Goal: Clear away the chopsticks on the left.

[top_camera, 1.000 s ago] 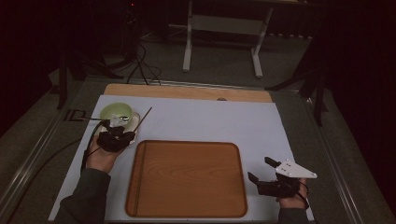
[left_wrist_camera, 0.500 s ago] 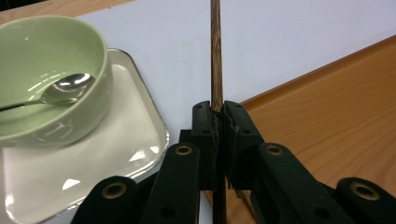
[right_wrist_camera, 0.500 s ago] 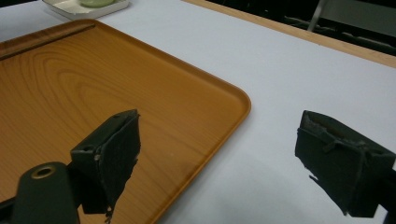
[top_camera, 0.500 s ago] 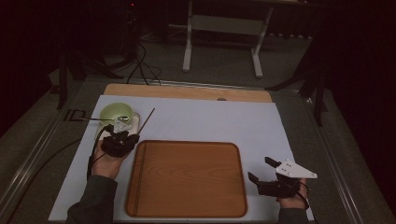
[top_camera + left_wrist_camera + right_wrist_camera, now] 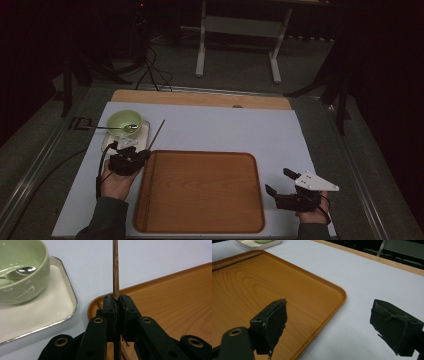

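My left gripper [image 5: 142, 153] [image 5: 117, 299] is shut on a thin wooden chopstick [image 5: 157, 133] [image 5: 115, 267], which points away past the far left corner of the wooden tray [image 5: 200, 192] [image 5: 175, 297]. A second thin stick [image 5: 141, 200] seems to lie along the tray's left edge. Just left of the gripper, a green bowl [image 5: 124, 121] [image 5: 22, 282] holding a metal spoon [image 5: 23, 270] stands on a small white tray [image 5: 142, 131] [image 5: 52, 307]. My right gripper [image 5: 278, 181] [image 5: 332, 320] is open, nothing between its jaws, over the tray's right near edge [image 5: 329, 312].
A white mat [image 5: 225, 130] covers the table, with a wooden strip [image 5: 200, 98] along its far edge. Beyond the table are a dark floor with cables [image 5: 150, 70] and a metal stand [image 5: 237, 30].
My left gripper has drawn a little nearer and right, carrying the chopstick from beside the bowl toward the tray's far left corner. The right gripper has stayed put.
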Action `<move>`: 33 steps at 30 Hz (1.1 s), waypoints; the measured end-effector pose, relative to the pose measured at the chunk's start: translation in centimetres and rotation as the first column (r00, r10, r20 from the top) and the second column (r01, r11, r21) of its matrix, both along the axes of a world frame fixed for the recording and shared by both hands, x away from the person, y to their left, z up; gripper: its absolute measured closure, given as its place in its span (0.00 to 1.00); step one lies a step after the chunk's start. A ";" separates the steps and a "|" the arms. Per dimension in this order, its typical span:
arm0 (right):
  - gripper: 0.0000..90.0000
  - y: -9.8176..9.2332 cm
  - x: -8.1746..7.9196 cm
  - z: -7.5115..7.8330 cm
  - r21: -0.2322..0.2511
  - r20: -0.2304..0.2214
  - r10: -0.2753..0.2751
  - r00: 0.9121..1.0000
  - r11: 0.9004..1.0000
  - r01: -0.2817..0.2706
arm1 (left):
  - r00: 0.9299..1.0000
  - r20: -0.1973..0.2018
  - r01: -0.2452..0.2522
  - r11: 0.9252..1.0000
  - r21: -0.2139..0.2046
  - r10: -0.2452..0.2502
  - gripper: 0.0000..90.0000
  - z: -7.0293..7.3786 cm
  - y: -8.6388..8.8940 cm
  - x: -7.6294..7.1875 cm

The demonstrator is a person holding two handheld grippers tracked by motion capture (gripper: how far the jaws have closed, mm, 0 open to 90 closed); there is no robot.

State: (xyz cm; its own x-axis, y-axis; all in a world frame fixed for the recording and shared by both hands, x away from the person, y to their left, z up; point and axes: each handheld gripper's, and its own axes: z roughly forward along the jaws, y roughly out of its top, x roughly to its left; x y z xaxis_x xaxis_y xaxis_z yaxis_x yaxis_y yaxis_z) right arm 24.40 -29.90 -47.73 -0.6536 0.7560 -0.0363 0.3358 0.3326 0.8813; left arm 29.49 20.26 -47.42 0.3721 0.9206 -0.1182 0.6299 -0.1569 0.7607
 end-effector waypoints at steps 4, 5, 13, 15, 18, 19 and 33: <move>0.15 0.0 0.0 0.0 -0.001 0.000 0.000 1.000 1.000 0.000 | 1.000 -0.002 0.008 1.000 -0.016 -0.008 0.94 -0.4 -0.5 -0.4; 0.15 0.0 0.0 0.0 0.000 -0.001 0.000 1.000 1.000 0.000 | 1.000 -0.002 0.012 1.000 -0.020 -0.012 0.94 -0.5 -0.6 -0.5; 0.15 0.0 0.0 0.0 0.000 0.001 0.001 1.000 1.000 -0.001 | 0.999 -0.011 0.035 0.998 -0.047 -0.035 0.93 -1.6 -2.0 -0.9; 0.15 0.0 0.0 0.0 -0.001 0.001 0.002 1.000 1.000 -0.002 | 0.999 -0.017 0.035 0.998 -0.052 -0.036 0.93 -1.9 -2.3 -1.0; 0.15 0.0 0.0 0.0 -0.001 0.000 0.002 1.000 1.000 -0.002 | 0.999 -0.030 0.019 0.998 -0.062 -0.021 0.93 -2.6 -2.6 -1.0; 0.15 0.0 0.0 0.0 0.000 0.000 0.001 1.000 1.000 -0.001 | 0.999 -0.033 0.012 0.998 -0.064 -0.014 0.93 -2.8 -2.6 -1.1; 0.15 0.1 0.0 0.0 -0.003 0.002 0.004 1.000 1.000 -0.004 | 0.998 -0.046 -0.037 0.997 -0.068 0.034 0.92 -4.1 -1.8 -2.3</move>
State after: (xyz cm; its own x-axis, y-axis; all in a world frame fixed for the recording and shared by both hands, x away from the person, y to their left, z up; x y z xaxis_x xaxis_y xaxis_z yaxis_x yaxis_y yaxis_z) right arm 24.42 -29.84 -47.76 -0.6565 0.7532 -0.0400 0.3327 0.3367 0.8809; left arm 27.19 18.47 -51.54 0.3322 0.9223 -0.1973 0.6674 -0.0821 0.7401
